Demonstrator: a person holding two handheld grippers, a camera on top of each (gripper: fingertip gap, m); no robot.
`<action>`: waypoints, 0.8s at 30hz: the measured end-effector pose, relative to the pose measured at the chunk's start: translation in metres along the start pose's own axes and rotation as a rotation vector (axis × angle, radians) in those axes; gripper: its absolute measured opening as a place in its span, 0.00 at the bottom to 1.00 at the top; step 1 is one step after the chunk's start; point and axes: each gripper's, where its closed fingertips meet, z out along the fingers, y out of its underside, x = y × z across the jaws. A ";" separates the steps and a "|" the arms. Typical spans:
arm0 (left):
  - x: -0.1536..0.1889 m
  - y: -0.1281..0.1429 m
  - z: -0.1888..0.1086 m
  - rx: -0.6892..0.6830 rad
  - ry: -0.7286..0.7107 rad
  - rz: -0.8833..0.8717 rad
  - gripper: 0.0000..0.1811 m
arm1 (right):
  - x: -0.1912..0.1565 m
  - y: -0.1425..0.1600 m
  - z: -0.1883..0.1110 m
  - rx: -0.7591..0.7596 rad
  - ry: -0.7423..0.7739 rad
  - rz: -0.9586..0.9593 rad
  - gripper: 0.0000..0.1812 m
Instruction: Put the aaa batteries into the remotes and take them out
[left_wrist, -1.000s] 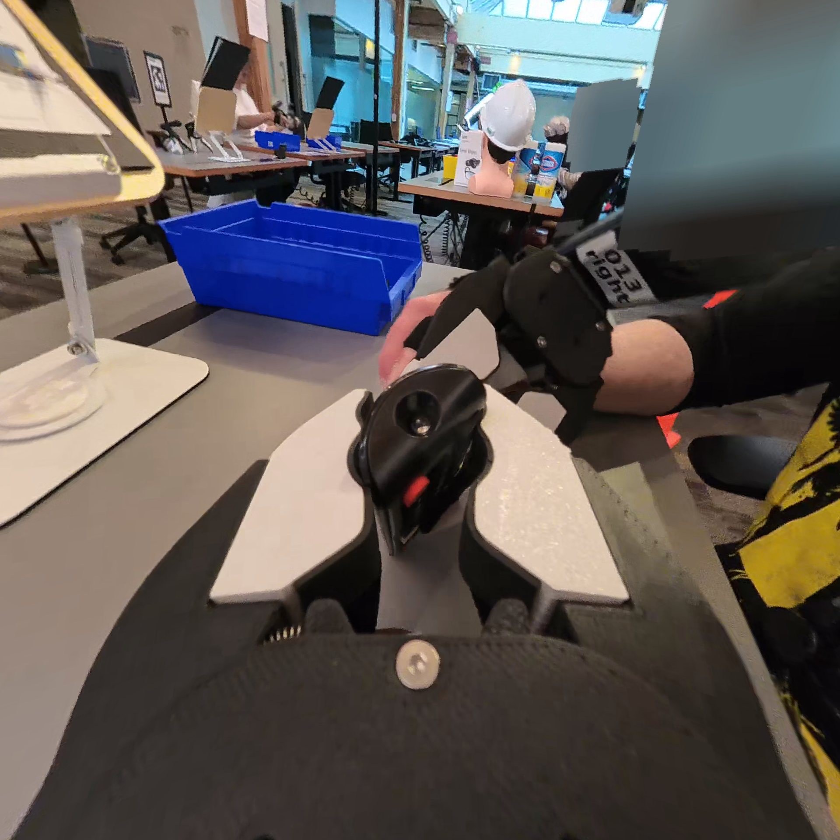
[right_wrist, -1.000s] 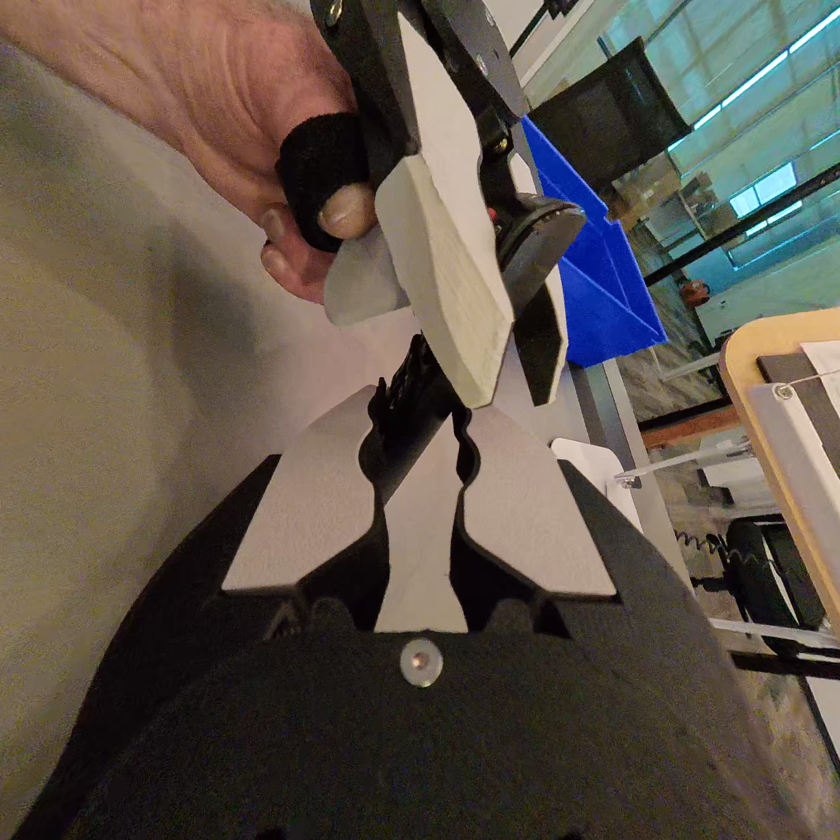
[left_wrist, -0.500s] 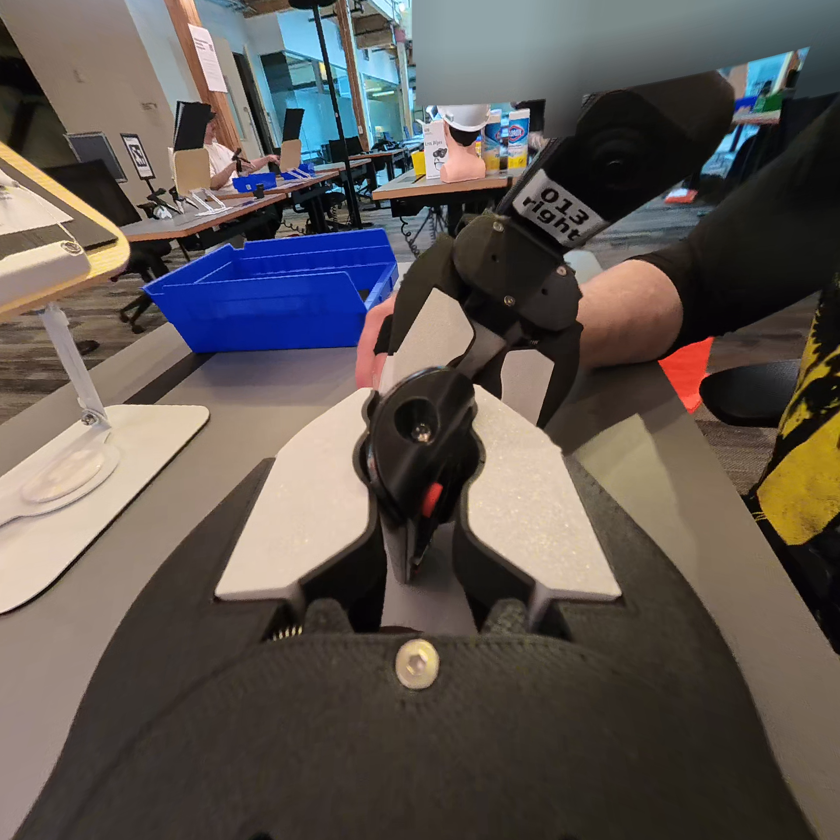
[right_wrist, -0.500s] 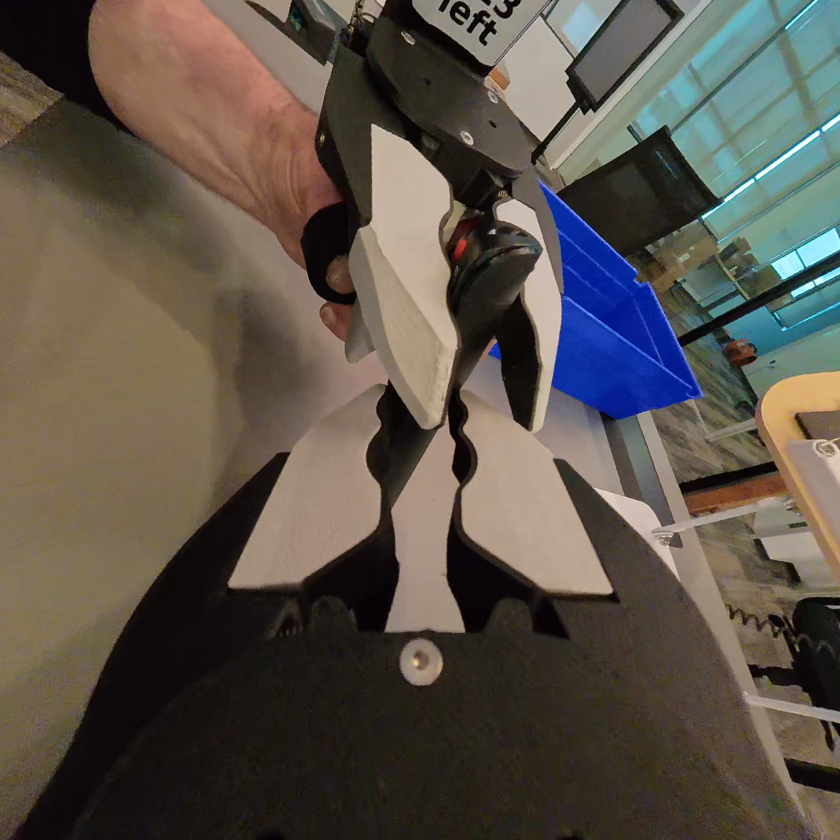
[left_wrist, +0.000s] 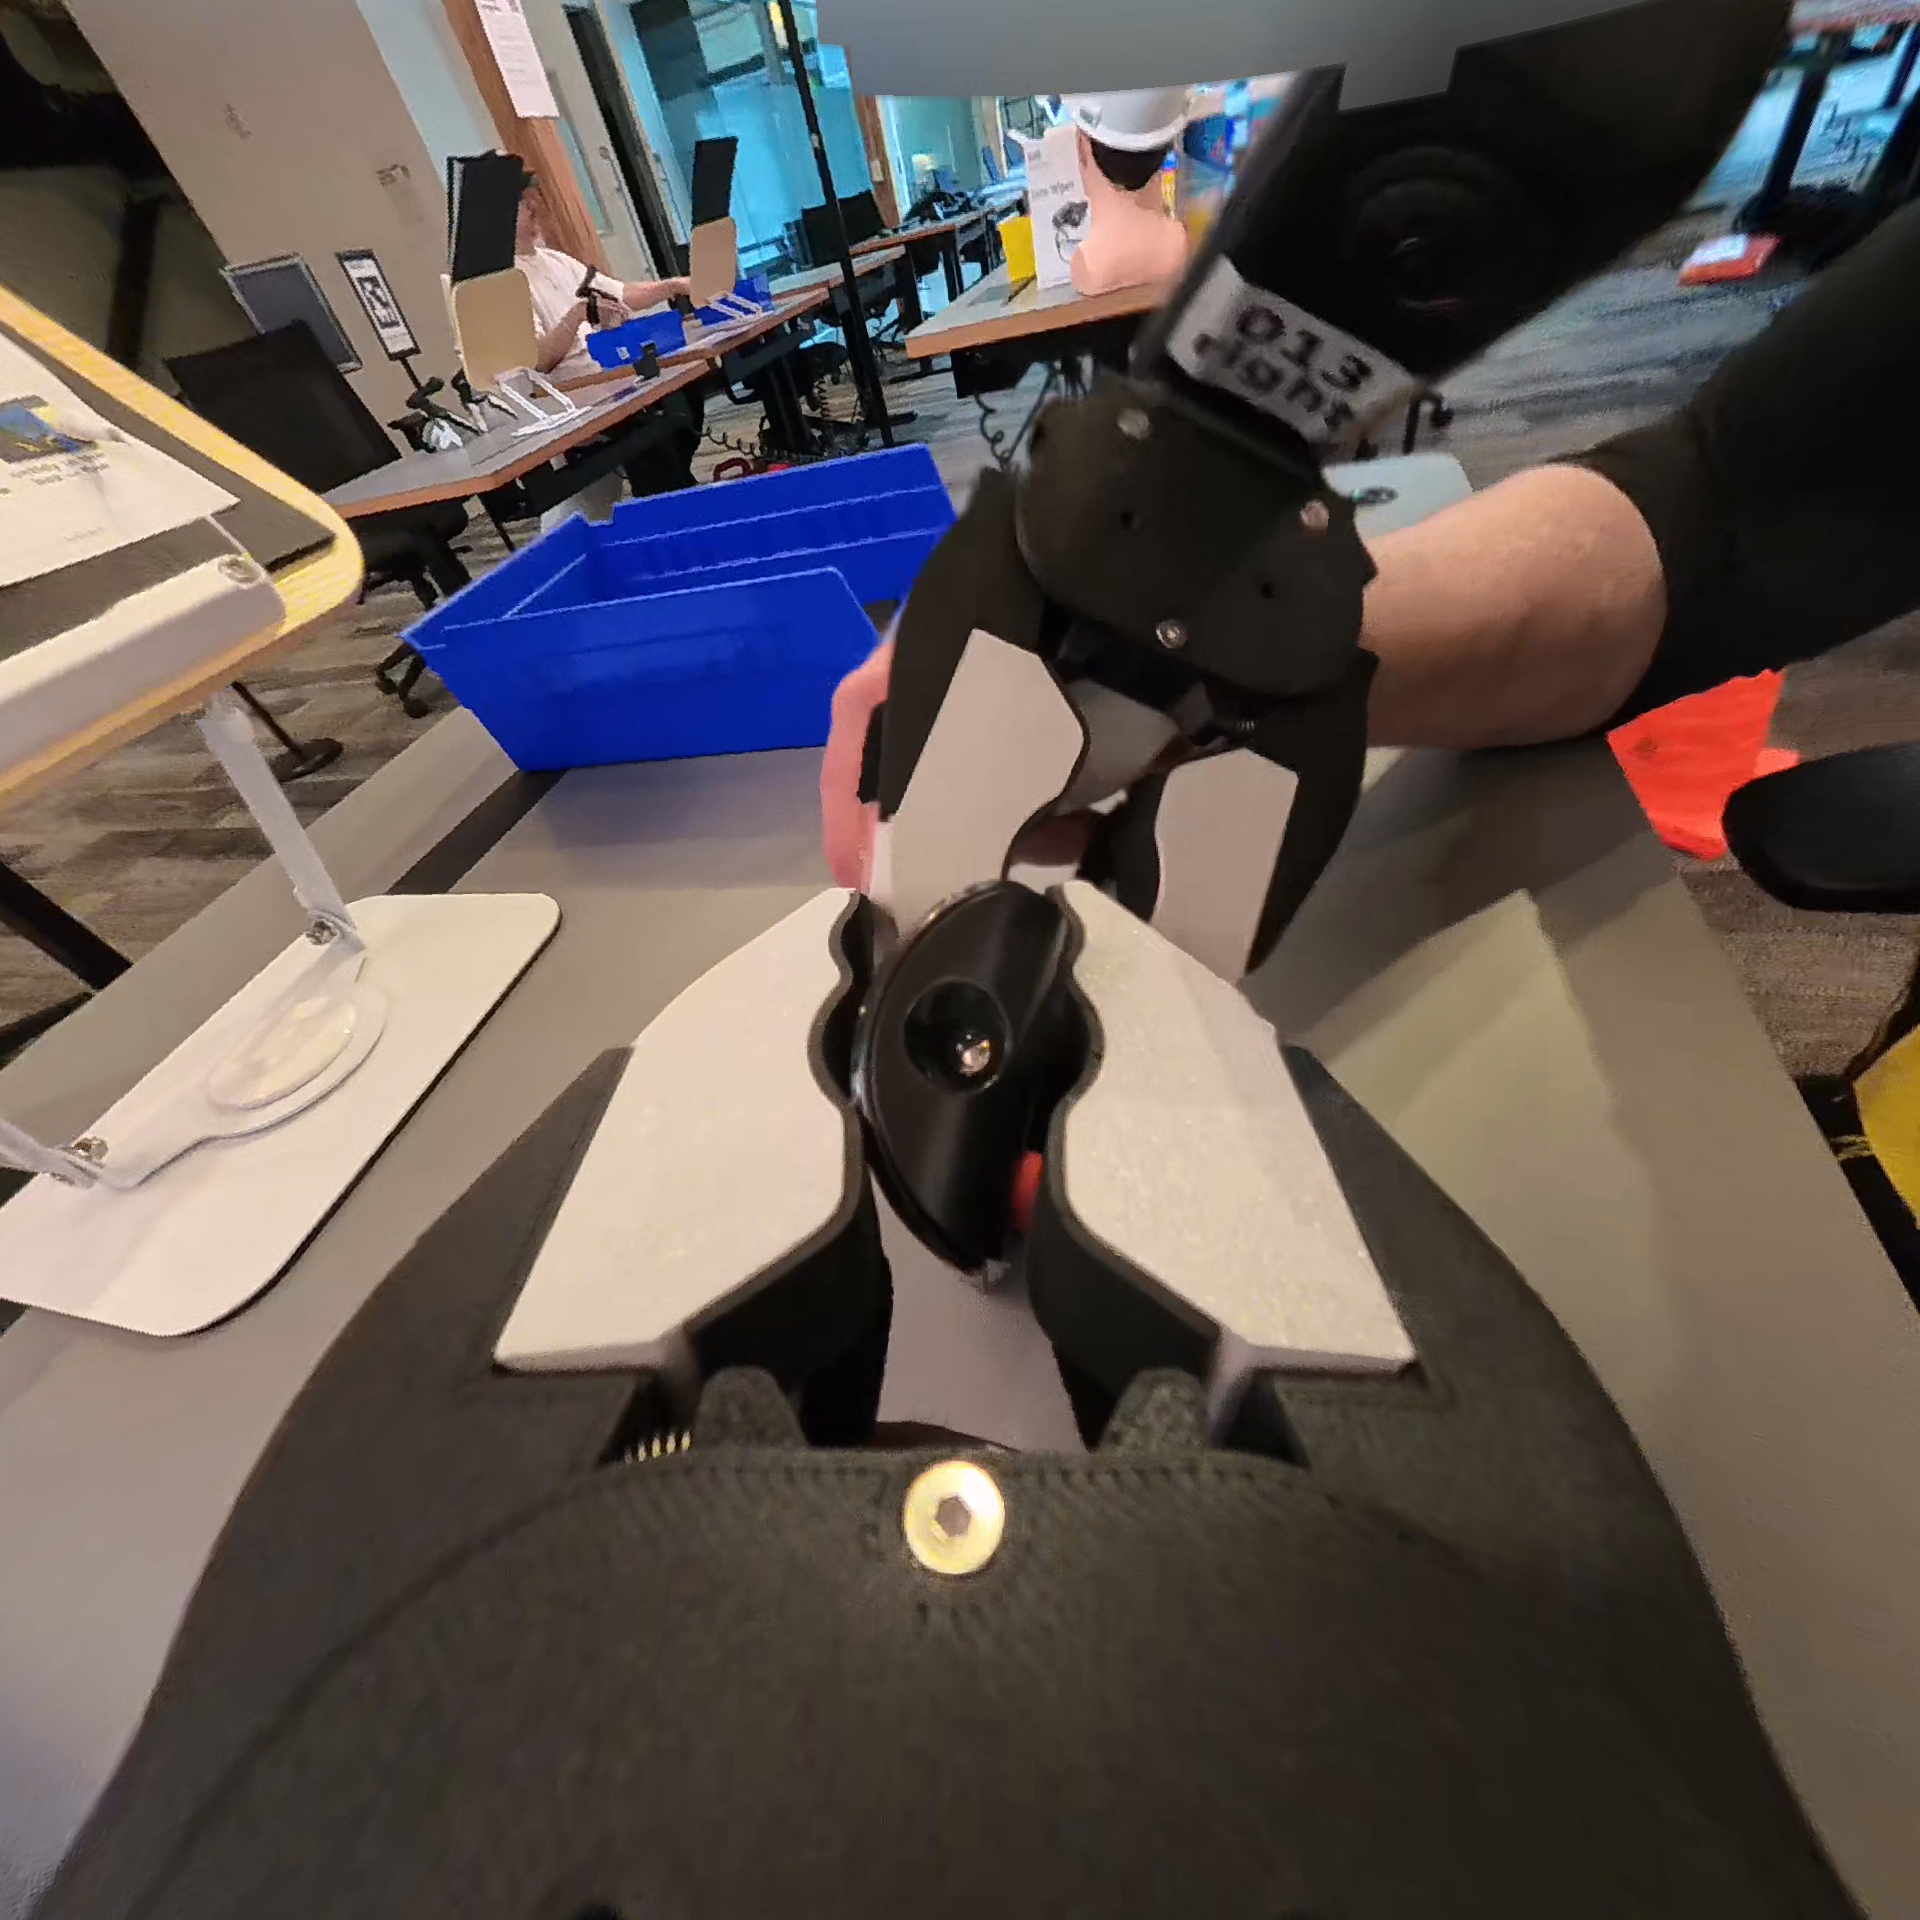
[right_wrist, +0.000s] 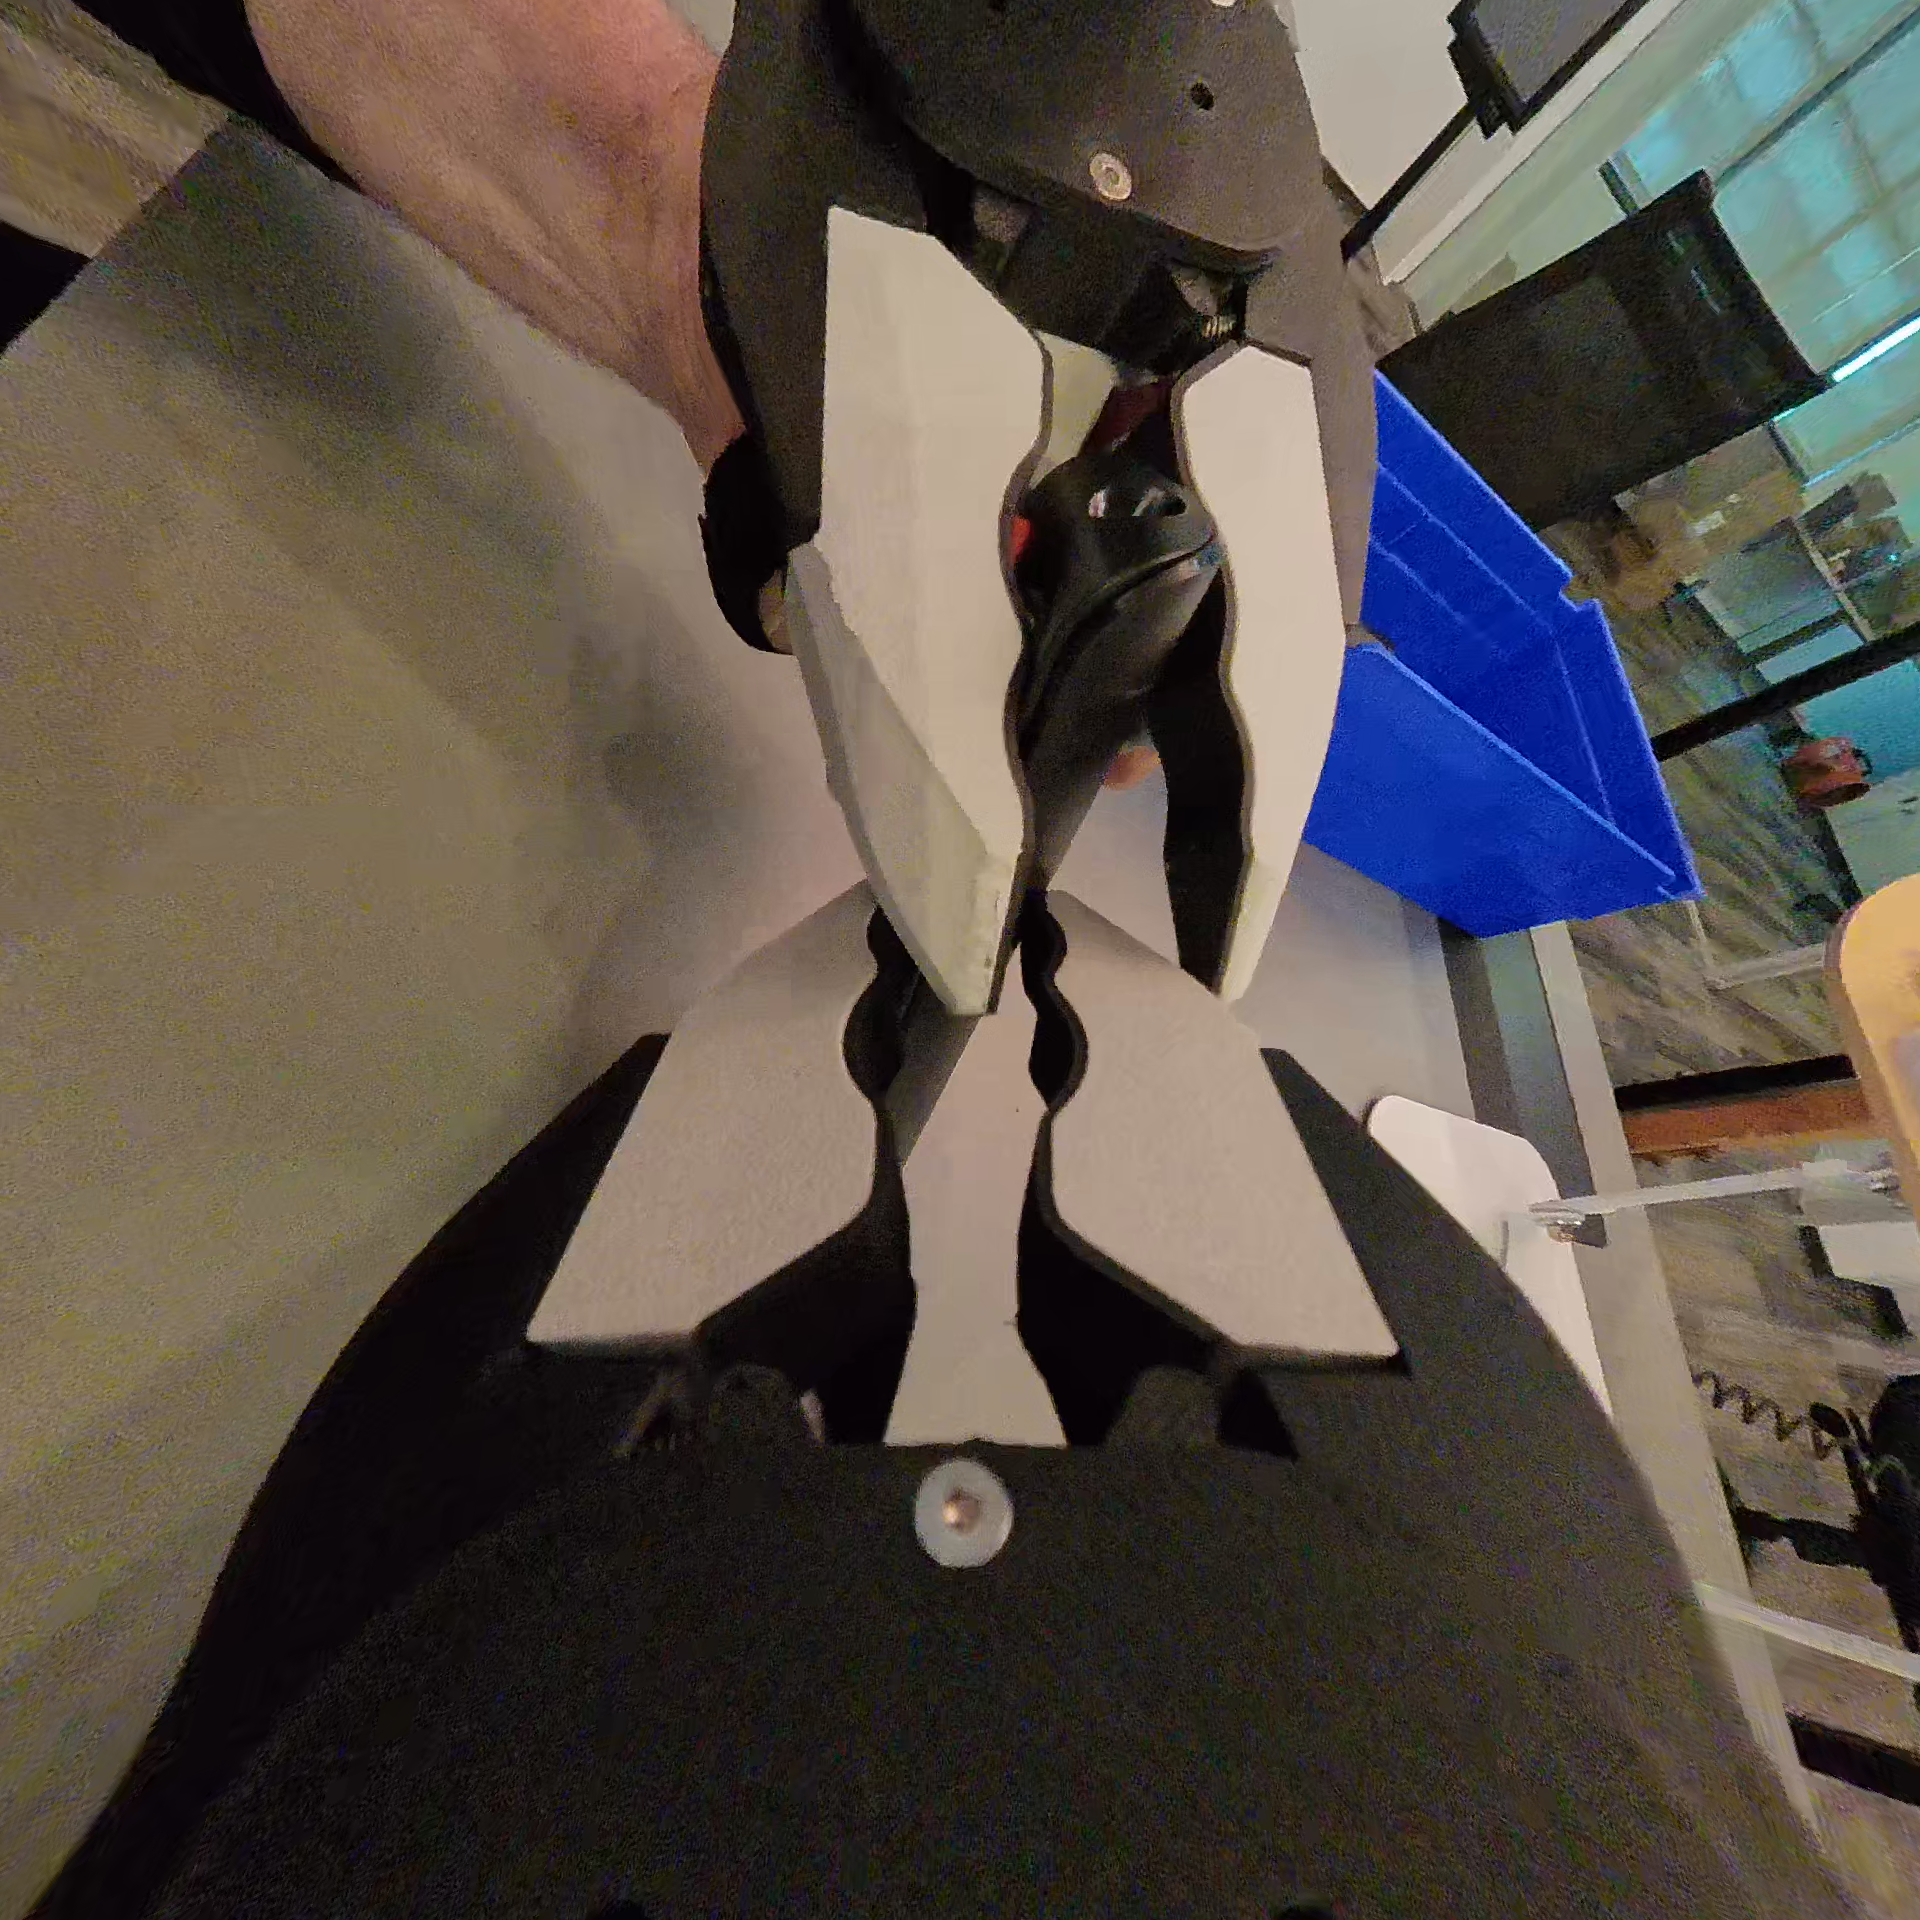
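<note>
Both your grippers clamp one black remote (left_wrist: 961, 1070), left gripper (left_wrist: 961, 971) grips its end, right gripper (right_wrist: 951, 971) now nearer, blue bin (left_wrist: 675, 634) farther back than before.

Left gripper (right_wrist: 1127, 935) clamps the black remote (right_wrist: 1101, 613) above the grey worktop (right_wrist: 312, 831); right gripper (right_wrist: 961, 935) pinches its lower end; blue bin (right_wrist: 1496, 790) behind.
</note>
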 end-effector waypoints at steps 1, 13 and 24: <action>-0.002 -0.001 0.000 0.015 0.002 -0.009 0.17 | 0.001 0.001 0.001 0.003 0.024 -0.008 0.13; 0.004 -0.006 -0.002 0.071 0.040 -0.010 0.14 | -0.005 -0.002 -0.001 0.257 -0.026 0.278 0.21; 0.028 -0.009 0.004 0.044 0.222 0.038 0.14 | -0.013 -0.014 -0.008 0.359 -0.115 0.166 0.12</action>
